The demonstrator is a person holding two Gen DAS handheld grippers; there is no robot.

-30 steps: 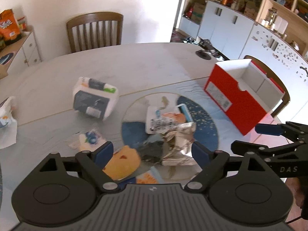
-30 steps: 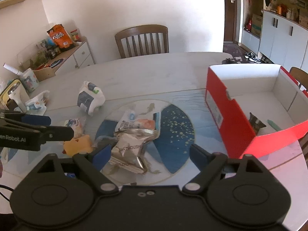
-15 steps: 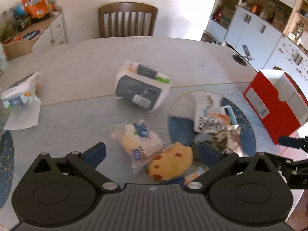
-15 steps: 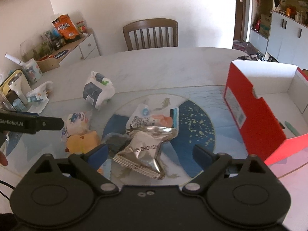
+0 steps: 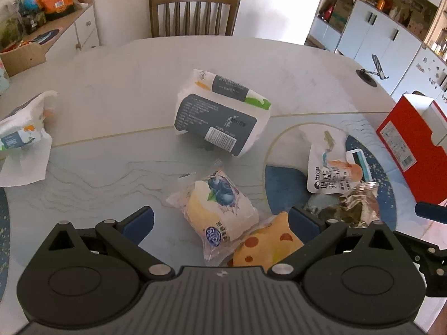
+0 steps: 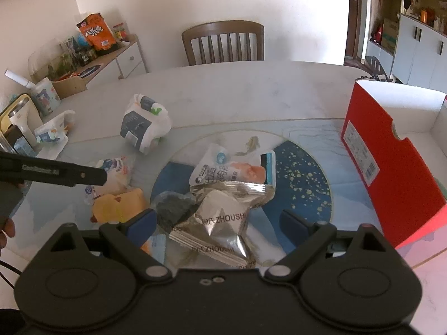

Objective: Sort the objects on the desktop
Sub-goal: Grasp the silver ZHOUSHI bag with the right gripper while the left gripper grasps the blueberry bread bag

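My left gripper [image 5: 220,220] is open above a blueberry bread packet [image 5: 216,209], with a yellow spotted toy [image 5: 268,245] by its right finger. My right gripper [image 6: 216,220] is open above a silver foil snack bag [image 6: 220,217]. Behind the bag lies a white snack pouch [image 6: 223,167]; a dark grey object [image 6: 173,209] sits at its left. A tissue pack [image 5: 220,117] lies further back. The red box [image 6: 391,162] stands open at the right. The left gripper's finger [image 6: 56,171] shows in the right wrist view over the bread packet [image 6: 114,170].
An opened tissue packet [image 5: 22,134] lies at the table's left edge. A wooden chair [image 5: 194,12] stands behind the table. A sideboard [image 6: 97,55] with snack bags is at the back left. Cupboards [image 5: 391,36] line the right wall.
My left gripper has swung left from the foil bag and now sits over the blueberry bread packet. My right gripper has shifted slightly left, the foil bag now centred between its fingers.
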